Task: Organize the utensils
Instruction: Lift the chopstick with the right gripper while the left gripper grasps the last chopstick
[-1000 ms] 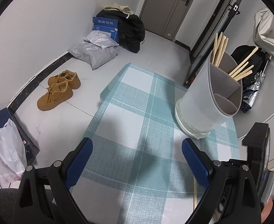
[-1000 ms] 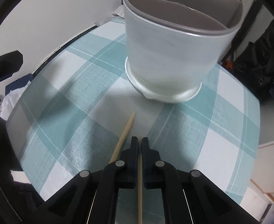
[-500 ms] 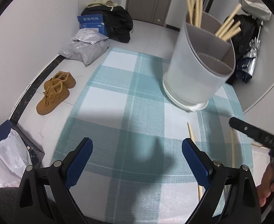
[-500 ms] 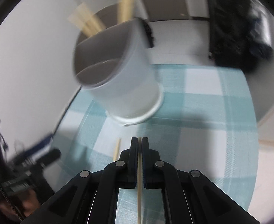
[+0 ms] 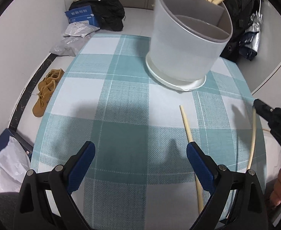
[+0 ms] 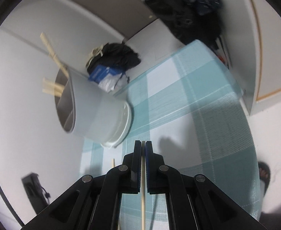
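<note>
My right fingers (image 6: pixel 147 151) are pinched tight on one chopstick (image 6: pixel 143 195), its pale shaft running down between the pads to the bottom of the right wrist frame, while my left gripper (image 5: pixel 140 154) stands wide open with nothing between its blue pads, low in the left wrist frame above the checked tablecloth (image 5: pixel 121 99). A second chopstick (image 5: pixel 187 129) lies loose on the cloth just beside my left gripper's right-hand pad, its tip pointing toward the holder (image 5: pixel 188 38) in the upper right of that frame. In the same frame the held stick shows at the far right edge, hanging from my right gripper (image 5: pixel 255 105) (a hand shows below it, at the lower right). I judge the step is carrying this stick to the holder: to do it well I should tip the shaft upright, bring its lower end over the rim of a rear section where sticks already stand, and let go only once the end is inside, so it does not bounce off the divider. Counted: two chopsticks outside the holder, one gripped and one lying; one holder with three sections visible, the front one looking empty; inside it at least seven sticks, though the frame cuts off their tops, so I cannot give an exact count.
</note>
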Motion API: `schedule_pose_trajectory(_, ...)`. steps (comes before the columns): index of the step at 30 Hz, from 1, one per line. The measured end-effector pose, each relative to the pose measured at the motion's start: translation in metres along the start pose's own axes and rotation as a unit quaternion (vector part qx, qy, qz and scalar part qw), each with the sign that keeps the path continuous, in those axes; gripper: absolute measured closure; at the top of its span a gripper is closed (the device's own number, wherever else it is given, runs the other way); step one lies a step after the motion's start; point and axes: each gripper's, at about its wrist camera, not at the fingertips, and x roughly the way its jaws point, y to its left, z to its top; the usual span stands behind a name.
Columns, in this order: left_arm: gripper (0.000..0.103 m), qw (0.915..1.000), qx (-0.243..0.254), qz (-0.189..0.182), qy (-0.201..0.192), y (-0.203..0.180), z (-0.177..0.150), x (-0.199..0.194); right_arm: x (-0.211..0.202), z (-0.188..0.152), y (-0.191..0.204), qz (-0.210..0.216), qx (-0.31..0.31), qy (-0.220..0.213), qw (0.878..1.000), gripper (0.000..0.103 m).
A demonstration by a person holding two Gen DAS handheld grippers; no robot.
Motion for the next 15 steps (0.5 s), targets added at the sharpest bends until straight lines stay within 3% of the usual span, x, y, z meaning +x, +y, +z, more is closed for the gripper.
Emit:
schedule_pose_trajectory(9,0.010,0.9982,0.041,0.022,0.037,-0.035,0.017,0.025,-0.022,0.009,-0.004,0.003,0.006,-0.051,0.999,0.100)
schedule_pose_trajectory(15,0.012,0.9961,0.043,0.054,0.055,-0.040,0.022,0.037,-0.032,0.011,-0.006,0.013,0.008,-0.054,0.998,0.100)
